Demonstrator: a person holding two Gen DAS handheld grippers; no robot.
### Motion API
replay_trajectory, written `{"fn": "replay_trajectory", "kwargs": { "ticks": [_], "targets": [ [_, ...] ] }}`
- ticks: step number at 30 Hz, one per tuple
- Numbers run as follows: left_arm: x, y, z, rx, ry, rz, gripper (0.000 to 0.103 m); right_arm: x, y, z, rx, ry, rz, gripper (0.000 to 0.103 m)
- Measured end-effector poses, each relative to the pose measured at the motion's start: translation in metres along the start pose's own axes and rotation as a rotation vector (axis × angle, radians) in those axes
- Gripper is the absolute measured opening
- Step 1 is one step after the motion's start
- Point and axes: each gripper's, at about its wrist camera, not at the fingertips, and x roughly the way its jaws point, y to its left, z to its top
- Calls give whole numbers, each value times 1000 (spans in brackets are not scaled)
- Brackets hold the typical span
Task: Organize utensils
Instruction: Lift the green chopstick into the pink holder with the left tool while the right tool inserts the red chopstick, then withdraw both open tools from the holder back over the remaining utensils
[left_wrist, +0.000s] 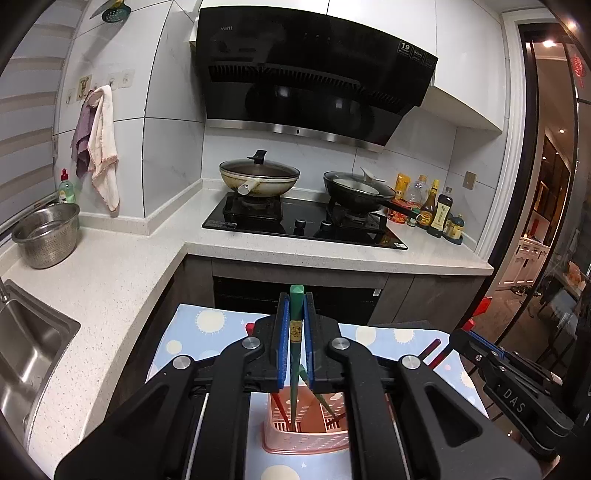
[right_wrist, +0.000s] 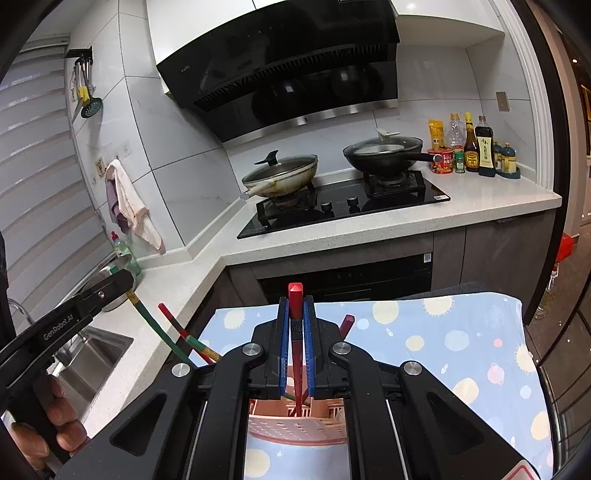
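My left gripper (left_wrist: 296, 306) is shut on a green chopstick (left_wrist: 295, 325), held upright with its lower end inside a pink perforated utensil basket (left_wrist: 306, 439). My right gripper (right_wrist: 296, 306) is shut on a red chopstick (right_wrist: 296, 325), also upright, its lower end in the same pink basket (right_wrist: 295, 424). More chopsticks lean in the basket: a red one (right_wrist: 177, 325) and a dark red one (right_wrist: 346, 325). The left gripper with its green chopstick (right_wrist: 155, 328) shows at the left of the right wrist view; the right gripper (left_wrist: 491, 350) shows at the right of the left wrist view.
The basket stands on a blue cloth with sun dots (right_wrist: 443, 332). Beyond are the white counter (left_wrist: 110, 280), a steel sink (left_wrist: 29, 354), a steel colander (left_wrist: 48, 236), a gas hob with two lidded pans (left_wrist: 306, 221) and sauce bottles (left_wrist: 436, 214).
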Motion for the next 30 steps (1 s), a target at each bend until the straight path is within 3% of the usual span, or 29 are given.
{"fn": "replay_trajectory", "kwargs": {
  "ticks": [8, 9, 12, 13, 30],
  "targets": [
    [4, 0, -5, -6, 11, 14, 8, 5, -2, -5, 5, 14, -7, 12],
    [4, 0, -5, -9, 13, 16, 11, 5, -2, -5, 5, 16, -6, 13],
    [4, 4, -7, -28, 10, 40, 35, 2, -2, -7, 5, 10, -8, 19],
    [3, 5, -8, -32, 7, 46, 37, 0, -2, -7, 4, 7, -8, 21],
    [-13, 7, -24, -24, 34, 59, 37, -23, 3, -22, -26, 14, -11, 24]
  ]
}}
